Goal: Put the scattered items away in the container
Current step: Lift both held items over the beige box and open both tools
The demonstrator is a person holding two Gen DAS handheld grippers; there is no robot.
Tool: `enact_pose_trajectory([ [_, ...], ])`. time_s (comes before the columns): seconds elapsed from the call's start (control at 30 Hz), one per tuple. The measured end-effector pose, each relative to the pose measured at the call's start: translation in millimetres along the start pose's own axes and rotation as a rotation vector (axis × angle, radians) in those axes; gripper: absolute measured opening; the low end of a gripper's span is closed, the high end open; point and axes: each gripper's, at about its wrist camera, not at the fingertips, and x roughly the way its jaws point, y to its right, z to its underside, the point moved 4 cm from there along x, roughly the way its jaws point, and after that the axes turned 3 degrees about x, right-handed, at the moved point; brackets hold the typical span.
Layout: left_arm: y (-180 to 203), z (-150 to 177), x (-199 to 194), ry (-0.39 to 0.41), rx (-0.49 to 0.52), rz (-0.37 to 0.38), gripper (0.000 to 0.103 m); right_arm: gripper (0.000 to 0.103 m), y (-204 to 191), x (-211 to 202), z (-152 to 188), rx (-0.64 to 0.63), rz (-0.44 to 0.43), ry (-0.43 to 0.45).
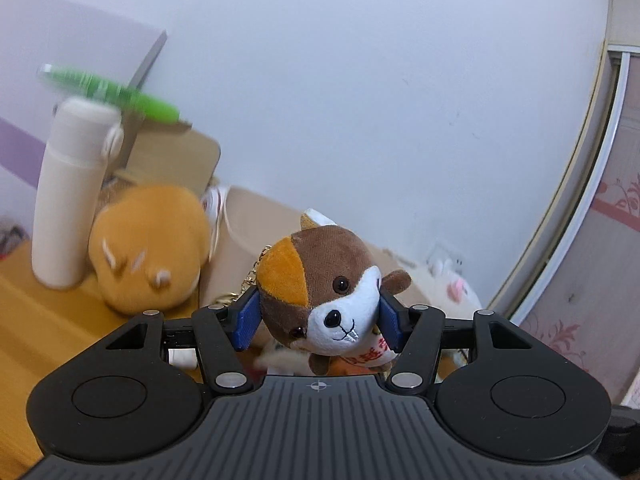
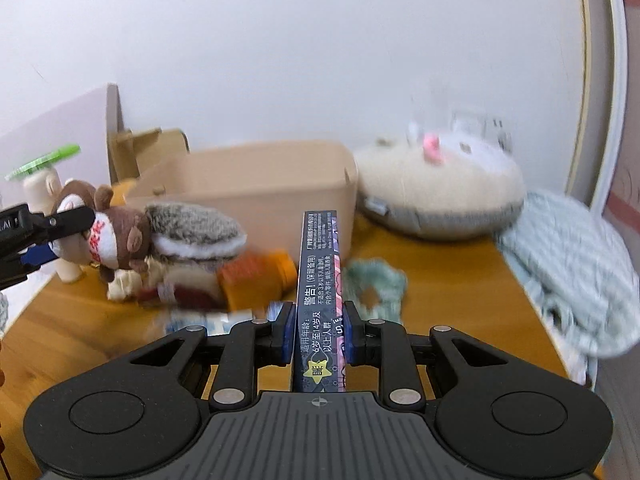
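My left gripper (image 1: 318,320) is shut on a small brown, orange and white plush squirrel keychain (image 1: 324,292), held in the air; it also shows in the right wrist view (image 2: 108,236) at the left, with its grey bushy tail (image 2: 196,230). My right gripper (image 2: 316,330) is shut on a thin dark blue box (image 2: 318,280) with printed text, pointing toward the beige plastic container (image 2: 256,184) at the back of the wooden table (image 2: 80,340). The container's rim shows in the left wrist view (image 1: 256,216).
On the table lie an orange item (image 2: 256,276), a green scrunchie (image 2: 374,284), a white-grey plush cushion (image 2: 436,196), a pale blue knitted cloth (image 2: 572,272), an orange plush (image 1: 148,248), a white bottle (image 1: 68,196) and a cardboard box (image 1: 176,156).
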Motion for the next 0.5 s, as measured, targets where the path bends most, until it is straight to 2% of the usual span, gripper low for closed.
enact_pose_trajectory([
  [0.3,6.3,-40.3,16.7,0.069,0.026,-0.02,0.06,0.022,-13.4,14.4,-53.0,-0.029,-0.042,0.073],
  [0.5,15.4,-65.9,37.4,0.112,0.081,-0.034,0.06,0.022,-16.7,47.6,-86.5,-0.009,-0.078,0.06],
])
